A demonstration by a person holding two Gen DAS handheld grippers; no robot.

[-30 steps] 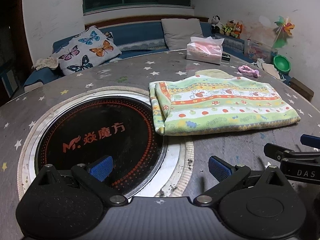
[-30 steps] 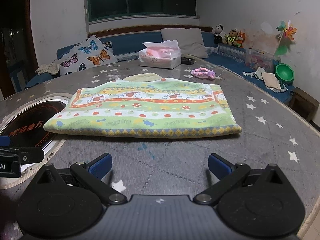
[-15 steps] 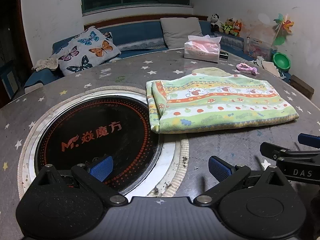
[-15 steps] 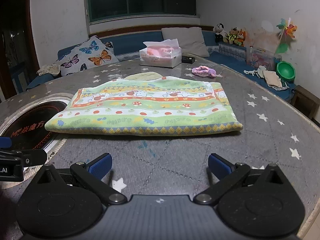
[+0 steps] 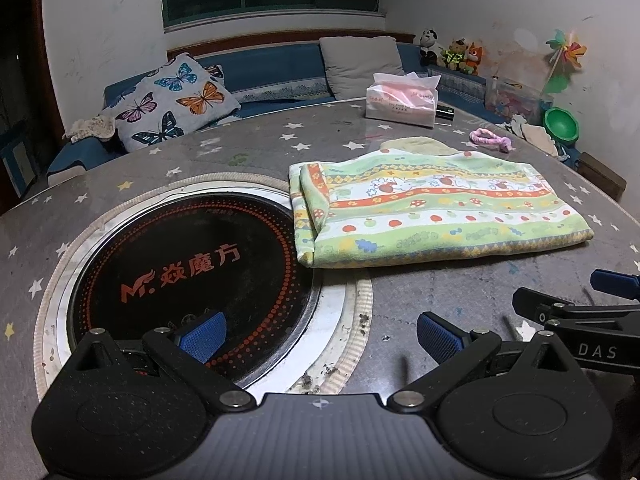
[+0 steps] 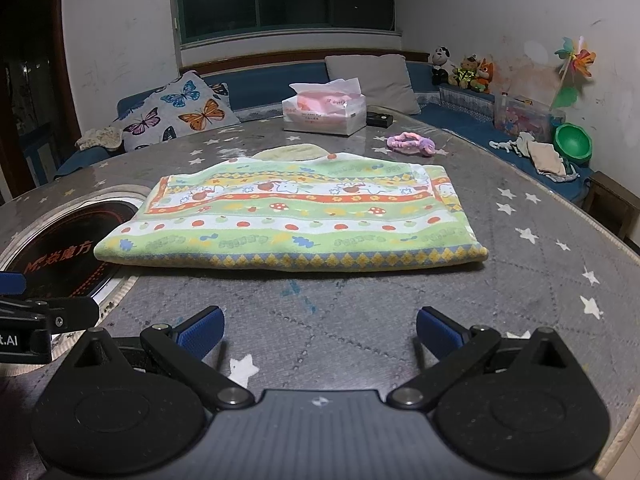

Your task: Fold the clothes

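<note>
A green patterned cloth (image 5: 432, 208) lies folded into a long rectangle on the round grey star-print table (image 5: 240, 148); it also shows in the right wrist view (image 6: 296, 216). My left gripper (image 5: 320, 334) is open and empty, low over the table in front of the black cooktop, well short of the cloth. My right gripper (image 6: 320, 332) is open and empty, a short way in front of the cloth's near edge. The right gripper also shows at the right edge of the left wrist view (image 5: 580, 312).
A black round cooktop (image 5: 192, 268) is set into the table left of the cloth. A tissue box (image 6: 324, 114), a pink hair band (image 6: 410, 144) and a pale cloth piece (image 6: 292, 151) lie behind it. A blue sofa with cushions (image 6: 180, 110) lines the wall.
Both grippers have drawn back a little from the cloth and stay open. The cloth lies unmoved.
</note>
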